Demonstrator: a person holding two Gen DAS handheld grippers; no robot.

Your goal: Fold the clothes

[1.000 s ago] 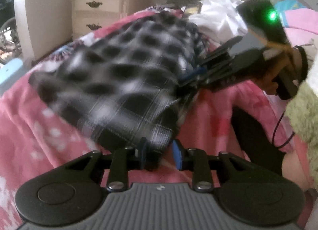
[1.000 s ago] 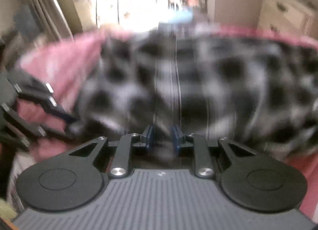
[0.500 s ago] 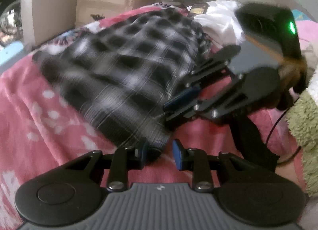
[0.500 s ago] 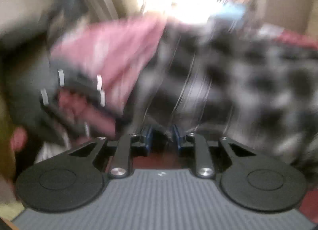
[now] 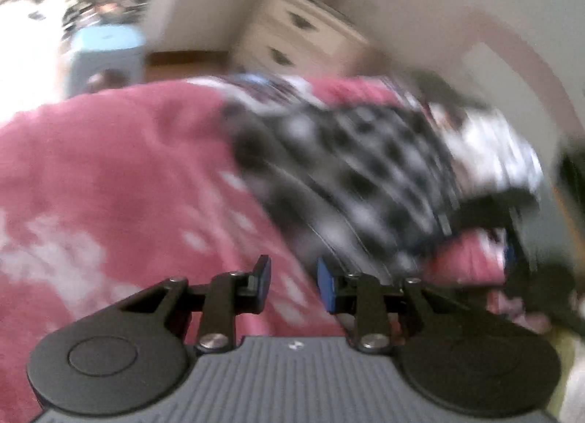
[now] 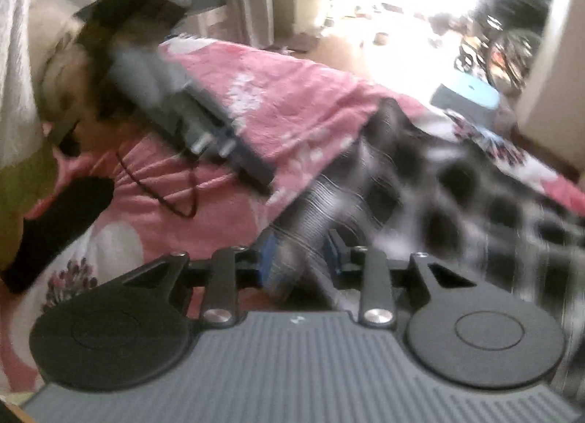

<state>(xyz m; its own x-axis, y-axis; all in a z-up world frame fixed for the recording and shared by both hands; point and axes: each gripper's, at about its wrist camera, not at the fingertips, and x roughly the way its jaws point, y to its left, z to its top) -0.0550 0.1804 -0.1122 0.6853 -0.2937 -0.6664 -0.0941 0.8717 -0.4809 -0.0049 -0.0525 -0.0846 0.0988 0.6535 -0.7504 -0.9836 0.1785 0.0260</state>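
Note:
A black-and-white plaid shirt (image 5: pixel 351 174) lies on a pink flowered bedspread (image 5: pixel 109 181). My left gripper (image 5: pixel 292 282) is open and empty, its blue pads apart over the bedspread just left of the shirt's near edge. My right gripper (image 6: pixel 301 262) has its pads on either side of a bunched fold of the same shirt (image 6: pixel 457 188), holding it low over the bed. The left gripper's body (image 6: pixel 204 130) shows blurred in the right wrist view; the right gripper shows dark and blurred at the far right of the left wrist view (image 5: pixel 512 240).
A cream dresser (image 5: pixel 296 38) stands against the wall beyond the bed. A light blue stool (image 5: pixel 106 53) stands on the floor by the bright doorway. White clothes (image 5: pixel 490 152) lie beyond the shirt. A black strip of fabric (image 6: pixel 58 225) and a thin cord (image 6: pixel 175 203) lie on the bedspread.
My left gripper has let go of the shirt's corner, opened, and swung left. My right gripper has moved with the shirt fold still between its pads. Both views are blurred by motion.

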